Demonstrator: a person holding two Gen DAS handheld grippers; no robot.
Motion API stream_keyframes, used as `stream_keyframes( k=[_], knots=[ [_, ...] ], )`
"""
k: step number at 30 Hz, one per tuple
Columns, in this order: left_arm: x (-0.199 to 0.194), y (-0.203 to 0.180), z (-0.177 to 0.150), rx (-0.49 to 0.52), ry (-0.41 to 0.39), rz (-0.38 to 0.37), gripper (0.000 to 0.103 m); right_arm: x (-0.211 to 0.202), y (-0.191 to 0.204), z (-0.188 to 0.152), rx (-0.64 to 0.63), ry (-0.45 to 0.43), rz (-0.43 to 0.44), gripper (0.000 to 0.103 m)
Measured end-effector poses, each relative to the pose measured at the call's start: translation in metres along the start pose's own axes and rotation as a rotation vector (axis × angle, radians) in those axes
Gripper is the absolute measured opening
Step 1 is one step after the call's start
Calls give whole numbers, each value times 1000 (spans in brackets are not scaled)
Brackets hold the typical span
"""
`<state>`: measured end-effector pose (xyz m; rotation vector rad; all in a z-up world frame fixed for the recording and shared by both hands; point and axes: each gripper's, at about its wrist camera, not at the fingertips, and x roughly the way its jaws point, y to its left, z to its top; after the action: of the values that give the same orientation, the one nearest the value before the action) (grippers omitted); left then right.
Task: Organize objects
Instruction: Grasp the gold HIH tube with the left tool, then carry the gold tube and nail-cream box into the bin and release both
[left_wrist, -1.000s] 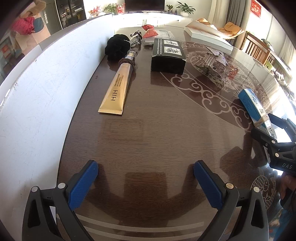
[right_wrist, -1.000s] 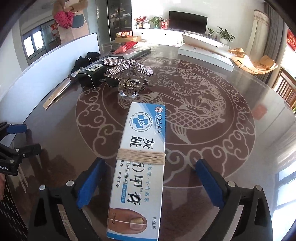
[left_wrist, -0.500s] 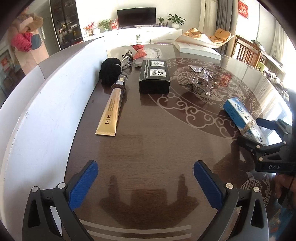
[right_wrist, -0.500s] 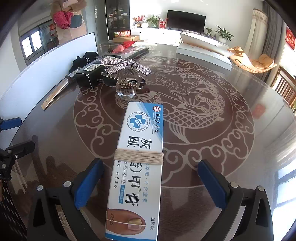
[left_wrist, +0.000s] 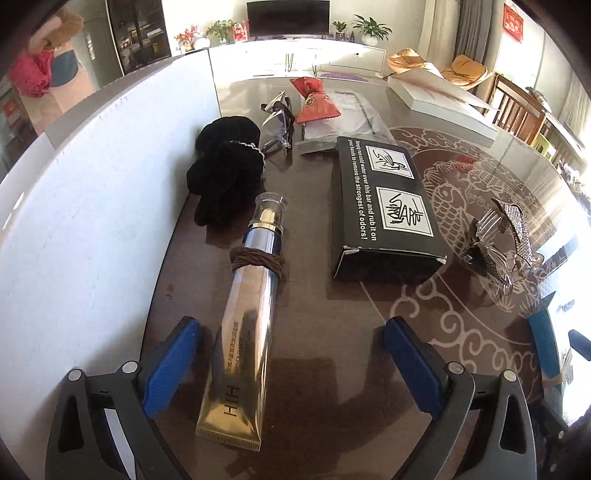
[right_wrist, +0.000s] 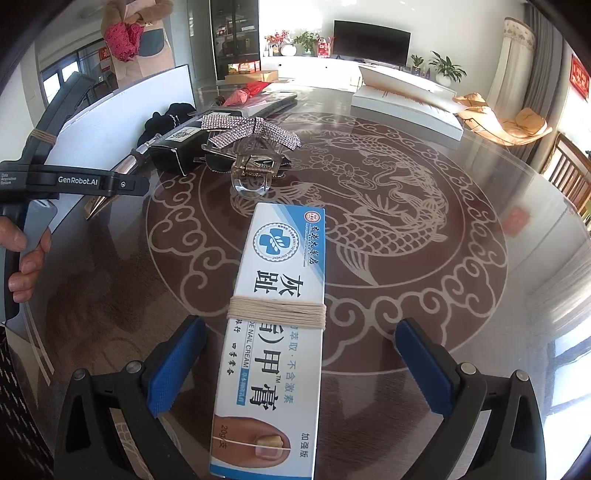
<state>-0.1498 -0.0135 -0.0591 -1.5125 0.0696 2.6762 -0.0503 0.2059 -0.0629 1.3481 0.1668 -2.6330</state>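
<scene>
On your left side, your left gripper (left_wrist: 291, 363) was spread wide, its blue pads (left_wrist: 171, 365) clear of everything, and the gold tube (left_wrist: 247, 328) lay on the dark table (left_wrist: 332, 314) between the two fingers, nearer the left pad than the right. The tube's long axis ran nearly straight away from you along the line of the fingers, flat crimped end towards the gripper and clear cap pointing off at the black fuzzy item (left_wrist: 225, 173) beside the white board (left_wrist: 92, 206); a brown hair tie (left_wrist: 258, 260) was wound round its neck. So the pads would have closed across the tube's narrow width, which I judged the right way to take it. Just right of the tube sat the black box (left_wrist: 384, 206), apart from it. Further right, your right gripper (right_wrist: 301, 363) was likewise spread, with the blue-and-white cream box (right_wrist: 275, 332), bound with pale string, lying lengthwise between its fingers, touching neither pad. Each thing was nearest its own hand, so neither arm needed to cross.
</scene>
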Motion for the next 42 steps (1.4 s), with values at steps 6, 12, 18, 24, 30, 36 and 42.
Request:
stream_keyframes(
  k=[6, 12, 18, 24, 30, 36, 42],
  knots=[
    [-27, 10, -21, -16, -43, -63, 26, 0, 0, 0, 0, 0, 1, 102],
    [-46, -2, -57, 3, -36, -59, 37, 0, 1, 0, -2, 0, -3, 103],
    [-28, 1, -44, 15, 3, -4, 82, 0, 0, 0, 8, 2, 7, 103],
    [-37, -4, -51, 40, -66, -22, 25, -3, -1, 16, -1, 87, 43, 75],
    [-75, 2, -71, -59, -131, -165, 25, -18, 7, 23, -26, 121, 93, 44],
    [-146, 24, -85, -160, -282, -232, 24, -58, 18, 44, 44, 53, 199, 44],
    [-212, 88, -83, -259, -393, -193, 24, -87, 90, 105, -40, -23, 334, 44]
  ],
)
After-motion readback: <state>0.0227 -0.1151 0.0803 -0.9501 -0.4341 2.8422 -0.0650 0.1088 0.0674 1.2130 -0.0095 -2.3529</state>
